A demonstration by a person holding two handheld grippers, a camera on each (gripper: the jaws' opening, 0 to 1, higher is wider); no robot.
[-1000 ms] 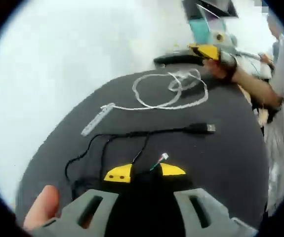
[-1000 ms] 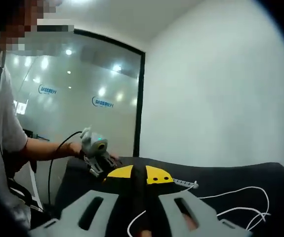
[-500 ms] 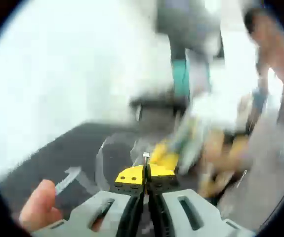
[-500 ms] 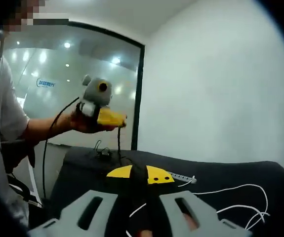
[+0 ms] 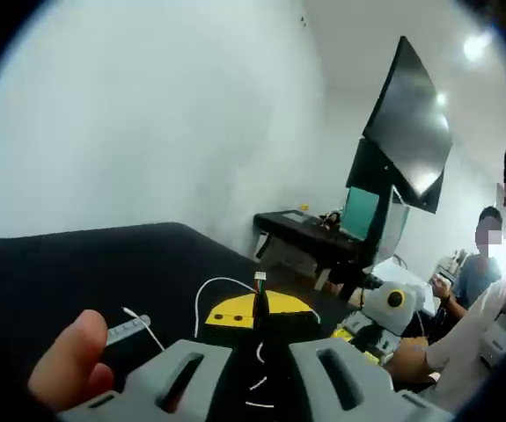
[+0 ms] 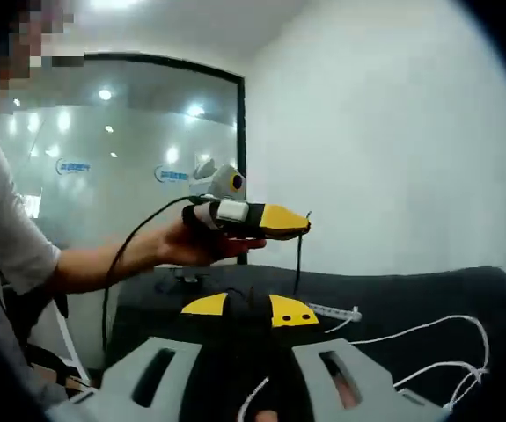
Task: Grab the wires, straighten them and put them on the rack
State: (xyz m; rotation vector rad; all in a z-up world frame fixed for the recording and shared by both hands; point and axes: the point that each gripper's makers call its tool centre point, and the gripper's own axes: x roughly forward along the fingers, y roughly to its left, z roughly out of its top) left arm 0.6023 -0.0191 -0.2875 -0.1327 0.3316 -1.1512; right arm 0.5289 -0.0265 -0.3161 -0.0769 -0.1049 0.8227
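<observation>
My left gripper (image 5: 257, 313) is shut on a thin black wire, whose small connector end (image 5: 260, 280) sticks up above the yellow tips. In the right gripper view, the left gripper (image 6: 304, 223) is held high in a hand and the black wire (image 6: 297, 259) hangs down from it toward the black table (image 6: 393, 294). My right gripper (image 6: 247, 307) is shut, and a white wire (image 6: 254, 402) trails out below its jaws. More white wire (image 6: 429, 352) lies looped on the table at the right. The right gripper (image 5: 358, 335) also sits low at the right of the left gripper view.
A white connector strip (image 5: 128, 328) lies on the black table (image 5: 77, 264) near a thumb (image 5: 68, 369). A tilted dark monitor (image 5: 407, 132) stands over a desk (image 5: 301, 227) behind. A person (image 5: 486, 308) sits at the right. A glass wall (image 6: 129, 149) stands past the table.
The left gripper has risen from the table and swung up, carrying the black wire with it. The right gripper has stayed low and shut.
</observation>
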